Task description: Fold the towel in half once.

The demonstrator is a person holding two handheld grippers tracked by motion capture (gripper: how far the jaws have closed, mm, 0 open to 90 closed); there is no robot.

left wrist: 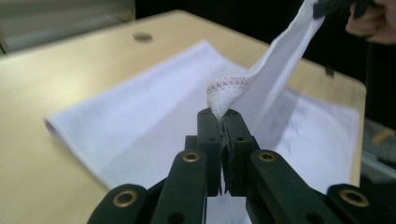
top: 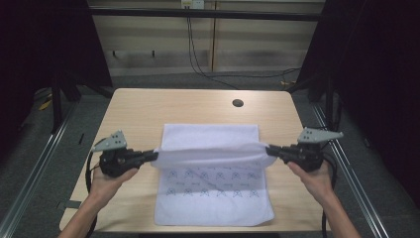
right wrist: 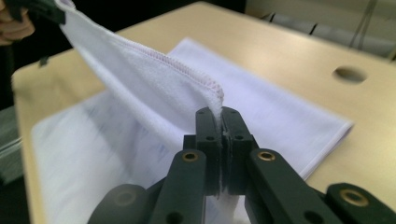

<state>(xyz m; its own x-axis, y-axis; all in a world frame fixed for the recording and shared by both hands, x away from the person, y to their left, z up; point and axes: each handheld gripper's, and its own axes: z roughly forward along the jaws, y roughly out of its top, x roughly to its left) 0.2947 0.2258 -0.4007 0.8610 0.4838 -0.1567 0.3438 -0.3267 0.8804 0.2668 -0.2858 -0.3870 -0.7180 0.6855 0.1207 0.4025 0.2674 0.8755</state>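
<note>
A white towel [top: 213,196] with small blue printed marks lies on the wooden table [top: 148,106]. One hemmed edge is lifted off the table and stretched between both grippers. My left gripper [top: 154,155] is shut on the left corner of that edge [left wrist: 223,100]. My right gripper [top: 270,149] is shut on the right corner [right wrist: 215,100]. The raised band [top: 213,151] hangs taut above the towel's middle, and the far and near parts rest flat. In the left gripper view the other hand [left wrist: 373,23] holds the far corner.
A round hole [top: 237,103] sits in the tabletop near the far right. Black cables [top: 198,59] trail over the floor beyond the table. Metal rails [top: 34,163] run along both sides, with dark curtains behind.
</note>
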